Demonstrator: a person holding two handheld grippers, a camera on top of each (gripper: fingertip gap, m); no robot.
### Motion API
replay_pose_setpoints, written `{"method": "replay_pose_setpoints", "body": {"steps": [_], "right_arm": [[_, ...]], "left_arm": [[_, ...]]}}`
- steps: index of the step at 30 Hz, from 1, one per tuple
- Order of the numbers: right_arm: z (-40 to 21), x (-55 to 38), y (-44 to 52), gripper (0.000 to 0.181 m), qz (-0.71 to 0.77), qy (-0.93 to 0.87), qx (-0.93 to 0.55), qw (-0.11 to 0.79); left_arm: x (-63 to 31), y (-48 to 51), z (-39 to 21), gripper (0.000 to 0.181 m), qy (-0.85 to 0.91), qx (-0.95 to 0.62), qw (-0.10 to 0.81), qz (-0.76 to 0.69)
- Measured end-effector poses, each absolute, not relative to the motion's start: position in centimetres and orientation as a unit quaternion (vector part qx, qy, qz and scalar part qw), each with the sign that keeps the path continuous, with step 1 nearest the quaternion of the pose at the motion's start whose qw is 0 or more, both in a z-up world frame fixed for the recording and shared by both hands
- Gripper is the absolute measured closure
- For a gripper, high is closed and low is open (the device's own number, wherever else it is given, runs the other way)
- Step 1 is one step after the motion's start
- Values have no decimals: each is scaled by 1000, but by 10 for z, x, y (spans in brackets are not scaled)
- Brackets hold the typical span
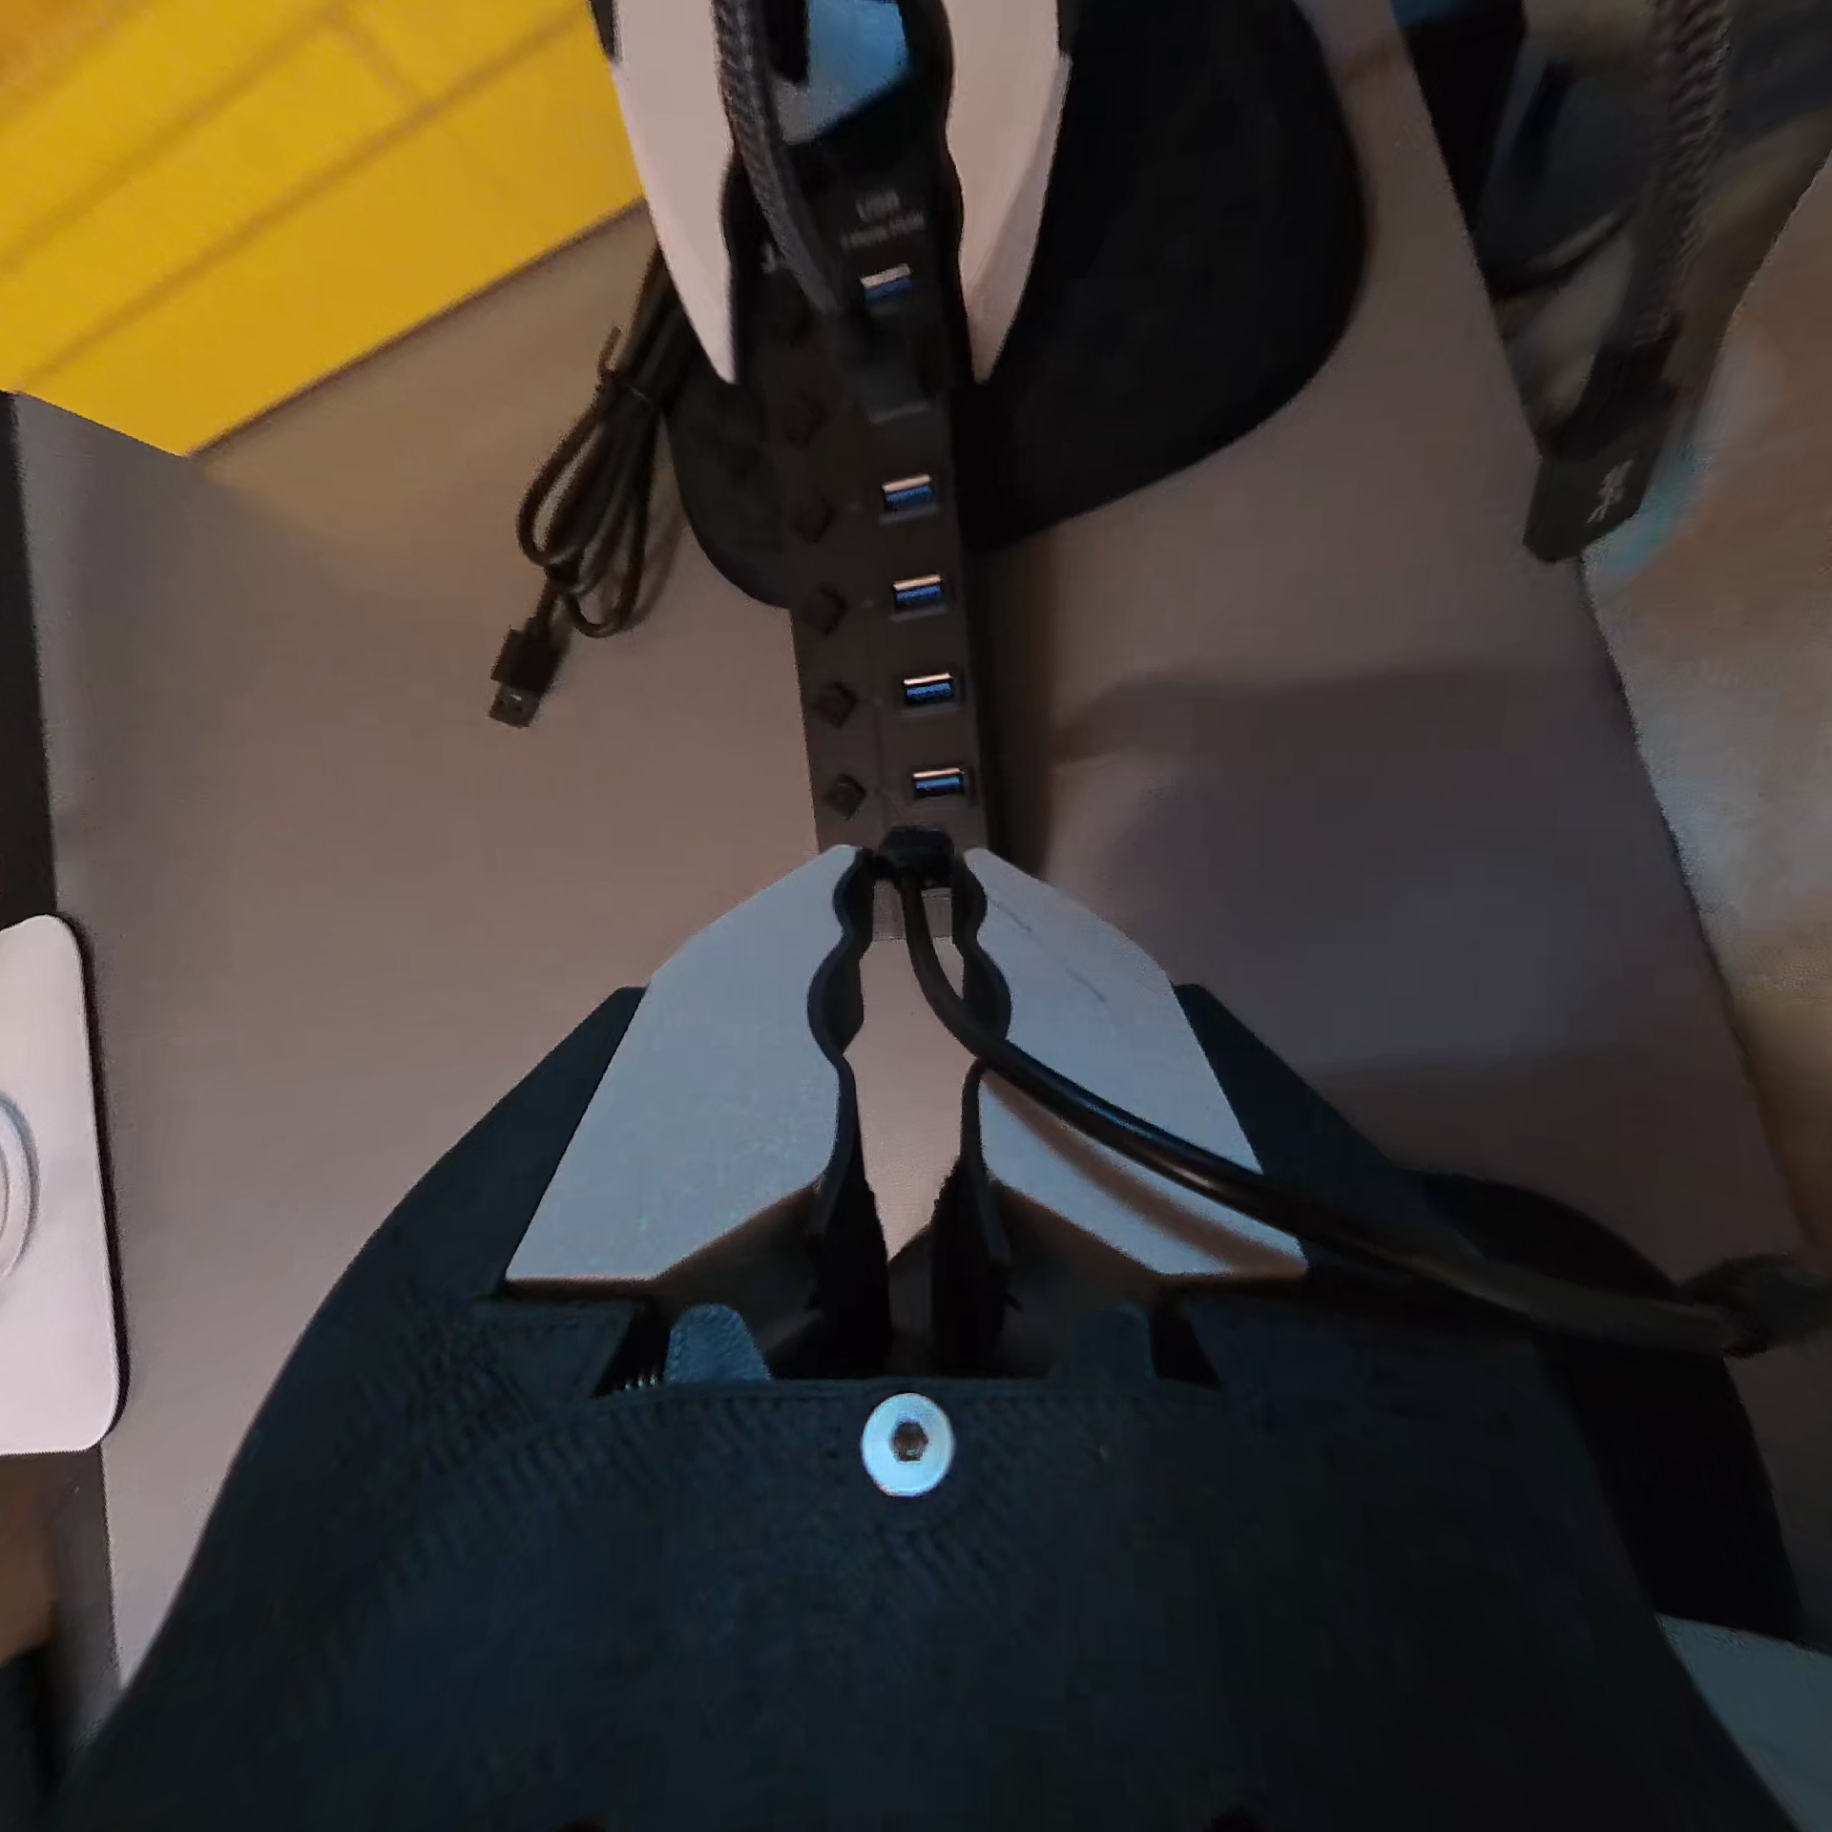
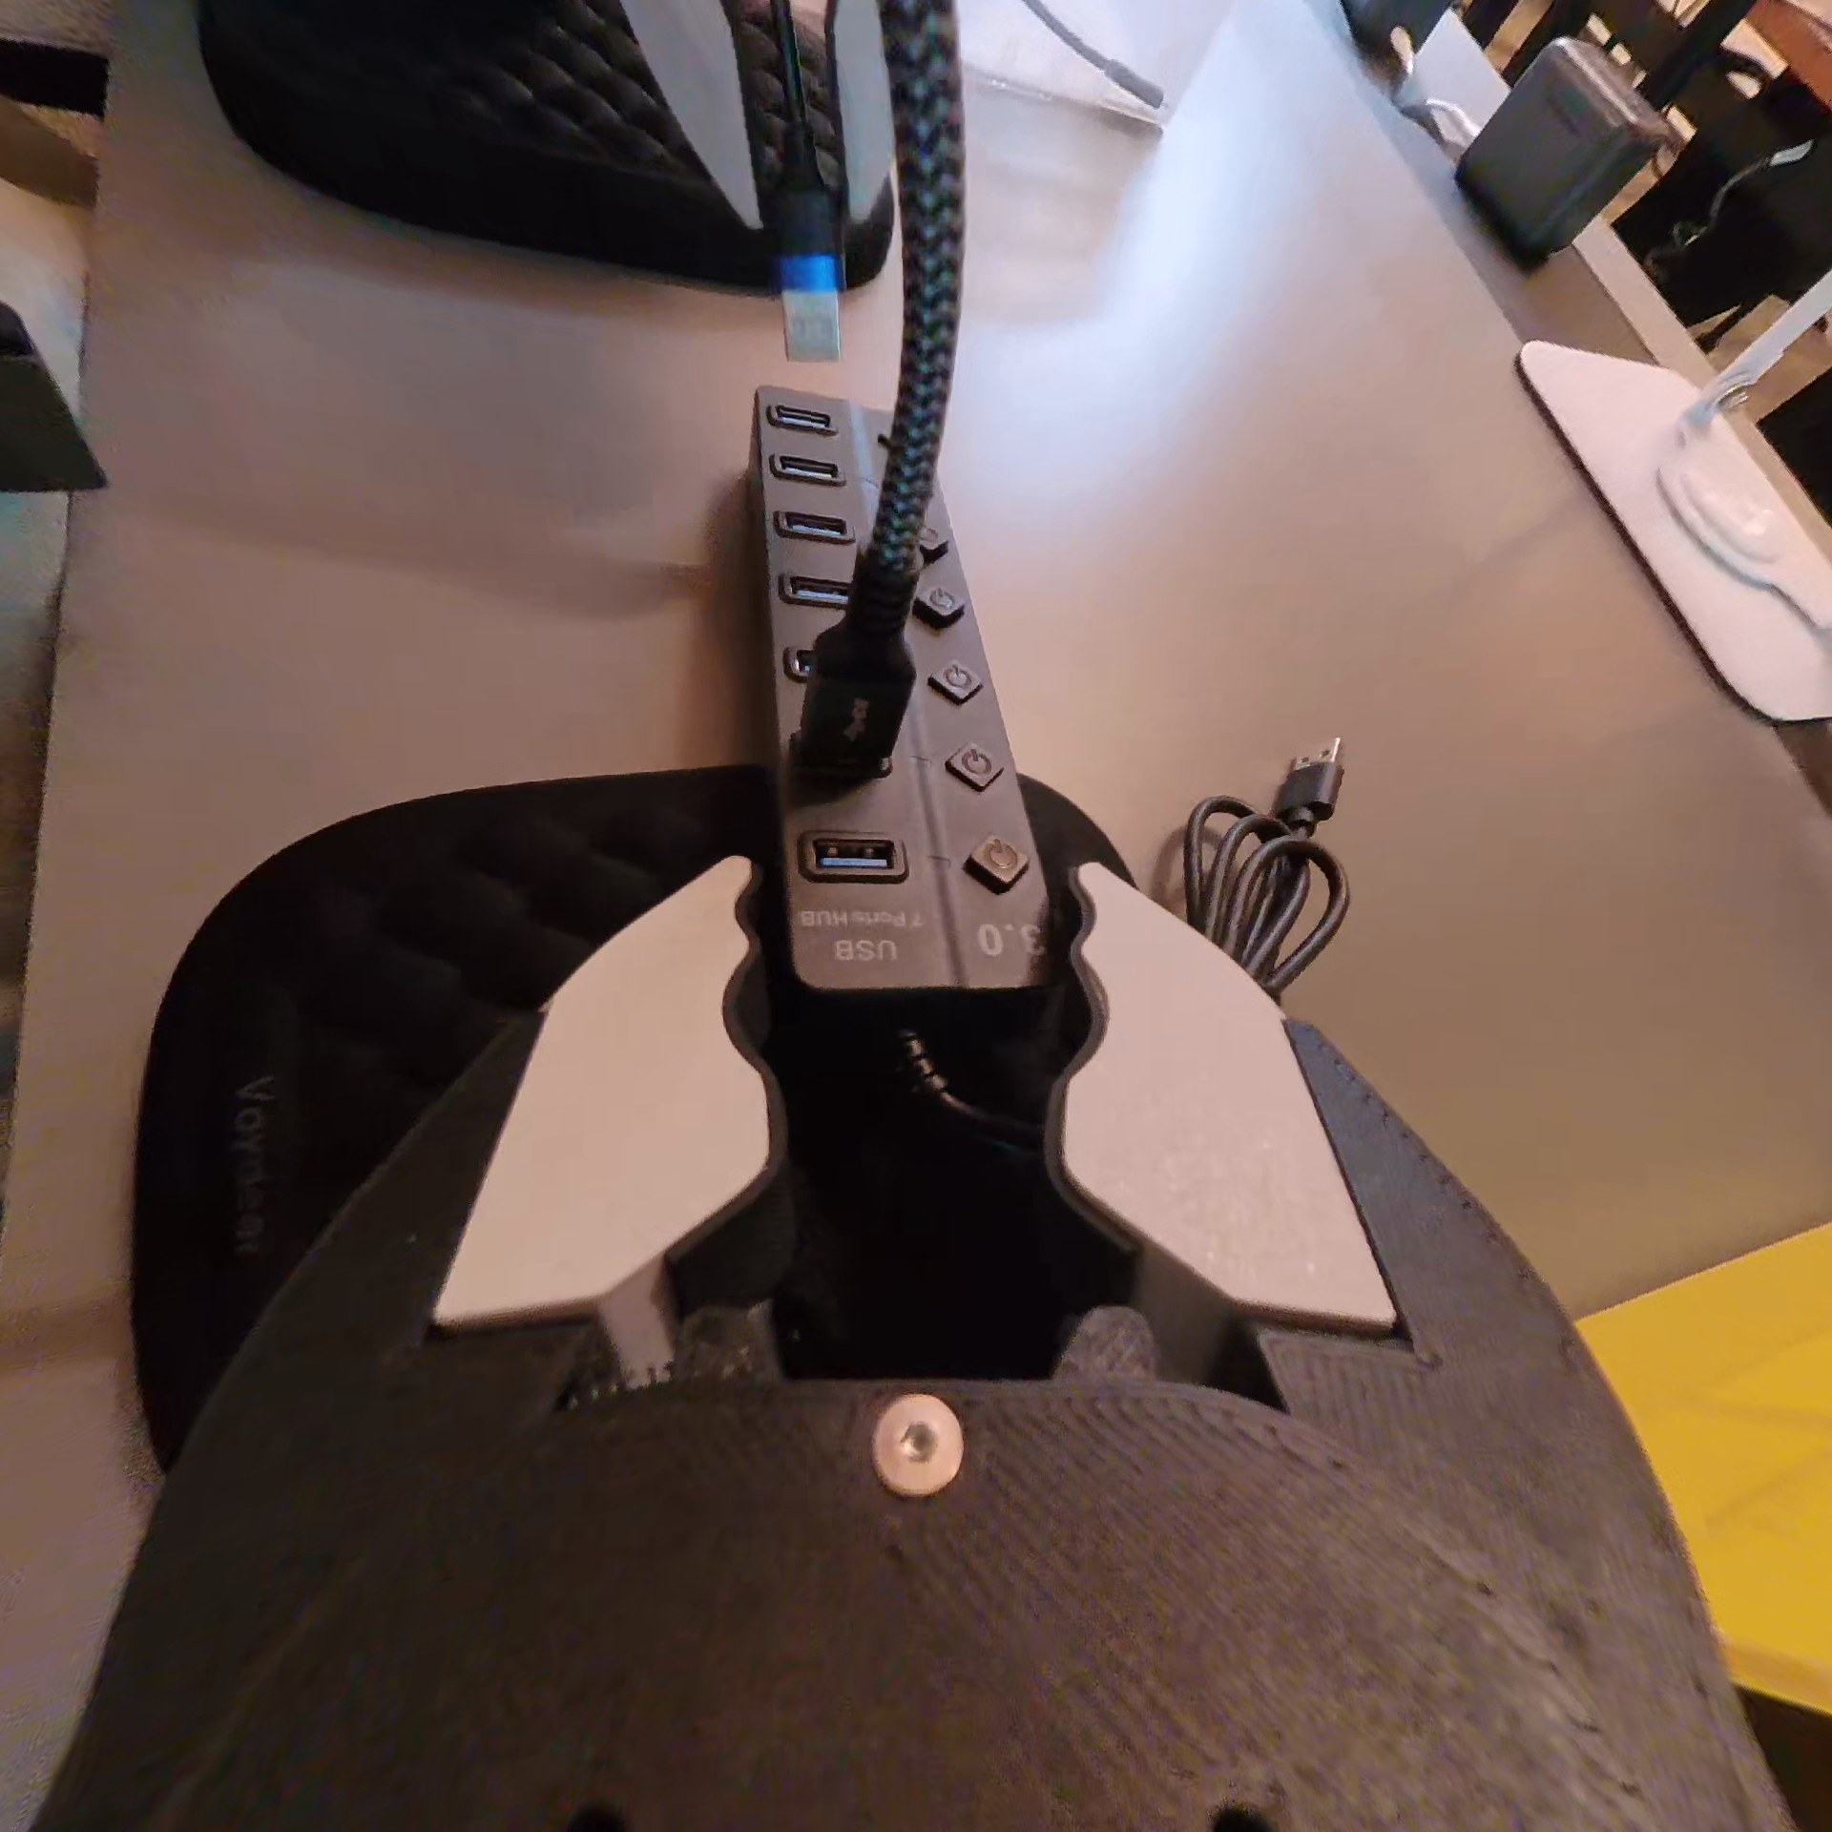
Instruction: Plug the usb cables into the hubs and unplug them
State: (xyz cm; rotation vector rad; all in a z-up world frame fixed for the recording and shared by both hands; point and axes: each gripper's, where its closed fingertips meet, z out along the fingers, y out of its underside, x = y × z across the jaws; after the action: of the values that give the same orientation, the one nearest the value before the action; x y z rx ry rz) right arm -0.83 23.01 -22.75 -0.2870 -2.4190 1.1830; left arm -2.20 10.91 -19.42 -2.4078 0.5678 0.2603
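Observation:
A long black USB hub [image 2: 892,773] with several ports lies on the grey table [image 2: 397,496]; it also shows in the left wrist view [image 1: 892,634]. A braided black cable [image 2: 927,297] is plugged into the second port from my right gripper's end. My right gripper [image 2: 912,892] is shut on that end of the hub, one finger on each side. My left gripper [image 1: 907,872] is shut on a USB plug [image 1: 917,851], blue-collared with a silver tip in the right wrist view [image 2: 808,297]. It hangs tip down over the hub's other end, not inserted. Its black cable [image 1: 1140,1130] trails back right.
A black padded mat [image 2: 347,991] lies under the hub's near end and another black pad [image 2: 446,119] farther off. A coiled black USB cable [image 2: 1269,892] lies loose beside the hub. A white base plate [image 2: 1685,555] and a dark box [image 2: 1556,169] stand right. A yellow surface [image 1: 248,198] borders the table. The grippers' ends are close to 15 cm from one another.

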Motion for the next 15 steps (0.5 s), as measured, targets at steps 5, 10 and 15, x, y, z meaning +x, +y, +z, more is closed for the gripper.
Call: {"method": "replay_pose_setpoints", "body": {"steps": [5, 10, 15], "right_arm": [[-225, -10, 231, 114, 414, -876, -115, 218], [-234, -10, 247, 112, 307, -926, -142, 167], [-240, -2, 242, 127, 284, -943, -142, 96]], "left_arm": [[-24, 114, -204, 166, 225, -929, 281, 81], [-24, 116, -203, 166, 233, -930, 276, 71], [-22, 117, -204, 166, 229, -931, 276, 64]]}}
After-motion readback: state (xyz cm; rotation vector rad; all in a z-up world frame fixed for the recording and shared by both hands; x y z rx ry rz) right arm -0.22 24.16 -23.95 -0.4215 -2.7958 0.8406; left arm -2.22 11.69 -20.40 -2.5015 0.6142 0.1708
